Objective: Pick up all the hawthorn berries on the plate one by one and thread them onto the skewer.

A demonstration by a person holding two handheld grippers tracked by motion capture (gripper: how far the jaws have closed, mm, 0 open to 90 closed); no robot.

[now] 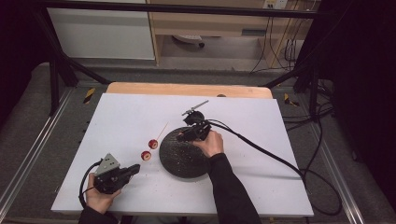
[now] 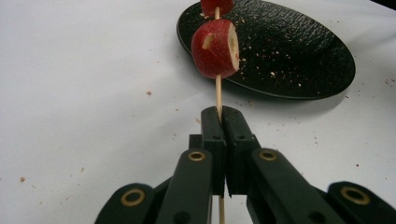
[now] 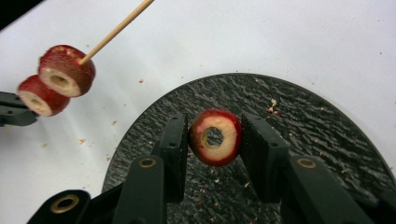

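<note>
My left gripper is shut on the lower end of a thin wooden skewer. Two red cored fruit slices are threaded on the skewer, which slants up over the white table toward the black plate. In the high view the left gripper sits at the front left and the slices hang just left of the plate. My right gripper is shut on a third cored red slice, held above the plate. The skewer's slices lie to its upper left.
A white sheet covers the table, with crumbs scattered on it and on the plate. A wooden board edge runs along the back. The right gripper's cable trails across the right side of the table.
</note>
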